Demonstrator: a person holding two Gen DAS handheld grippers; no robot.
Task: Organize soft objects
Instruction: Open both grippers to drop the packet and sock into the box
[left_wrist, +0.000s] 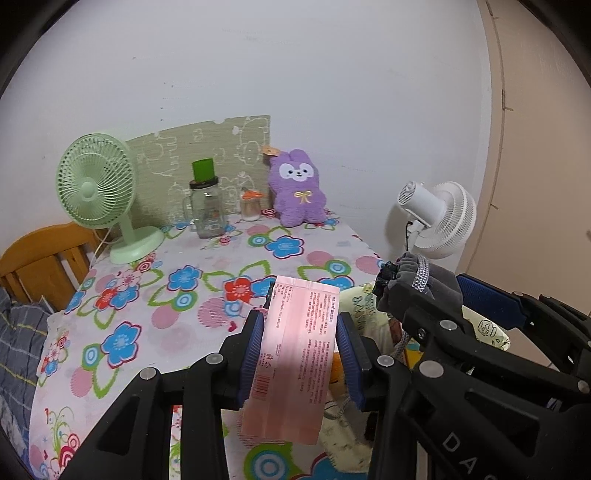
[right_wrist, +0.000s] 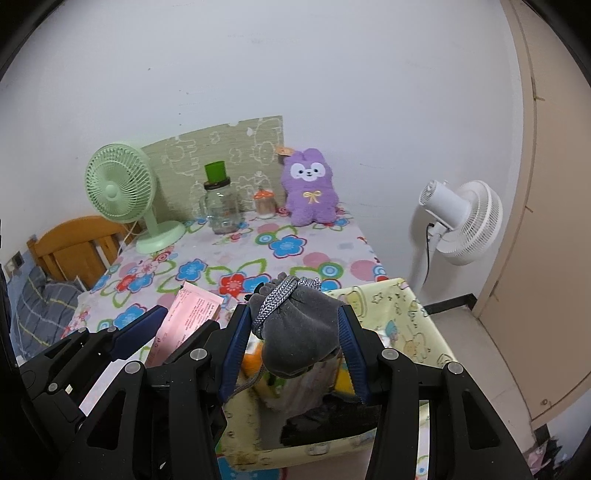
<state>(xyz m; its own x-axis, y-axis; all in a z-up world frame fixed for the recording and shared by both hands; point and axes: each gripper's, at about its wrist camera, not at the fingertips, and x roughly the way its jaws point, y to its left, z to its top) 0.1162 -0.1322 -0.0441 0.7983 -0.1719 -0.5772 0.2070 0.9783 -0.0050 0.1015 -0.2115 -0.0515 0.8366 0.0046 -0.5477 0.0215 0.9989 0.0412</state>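
My left gripper (left_wrist: 300, 325) is shut on a flat pink packet (left_wrist: 295, 354) printed with red text, held upright above the near edge of the flowered table (left_wrist: 184, 295). Beside it on the right, my right gripper (right_wrist: 293, 314) is shut on a grey drawstring pouch (right_wrist: 299, 332) with a braided cord. The pouch hangs over an open yellow cartoon-print fabric box (right_wrist: 406, 314). Inside the box lie an orange item and a dark item (right_wrist: 325, 417). A purple plush bunny (right_wrist: 310, 188) sits upright at the back of the table against the wall.
A green desk fan (left_wrist: 96, 184), a glass jar with a green cap (left_wrist: 207, 206) and a small orange-lidded jar (left_wrist: 251, 206) stand along the back. A white floor fan (right_wrist: 458, 221) stands right of the table, a wooden headboard (left_wrist: 37, 254) to the left.
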